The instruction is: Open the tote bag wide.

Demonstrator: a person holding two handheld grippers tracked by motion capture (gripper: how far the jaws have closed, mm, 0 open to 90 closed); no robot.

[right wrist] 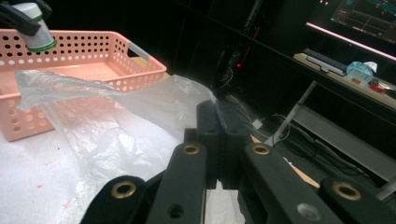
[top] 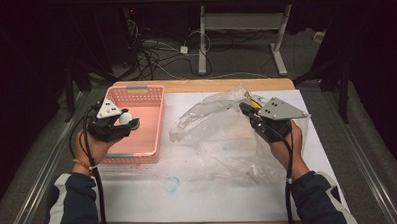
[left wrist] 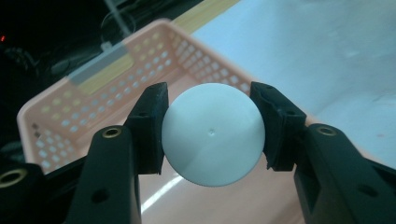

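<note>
Your left gripper (left wrist: pixel 212 135) has its jaws clamped on one white bottle (left wrist: pixel 212 134), held above the single pink basket (top: pixel 148 96). Your right gripper (right wrist: pixel 218 140) has its jaws closed, pinching one clear plastic bag (top: pixel 212 119) over the counter (top: pixel 189 192).

We see the left tongs (top: pixel 129 122) as black, topped at 12 o'clock by a grey three-cornered plate with dark dots, and a black cable trails from them toward 6 o'clock past a yellow-orange band on the wrist. The right tongs (top: pixel 245 108) wear the same grey plate and a black cable, and both sleeves (top: pixel 72 204) are dark navy with white panels. Up close we find each jaw matte black, with brass-ringed screw holes in the arms and blocky black pads (left wrist: pixel 152 126) at the tips.
</note>
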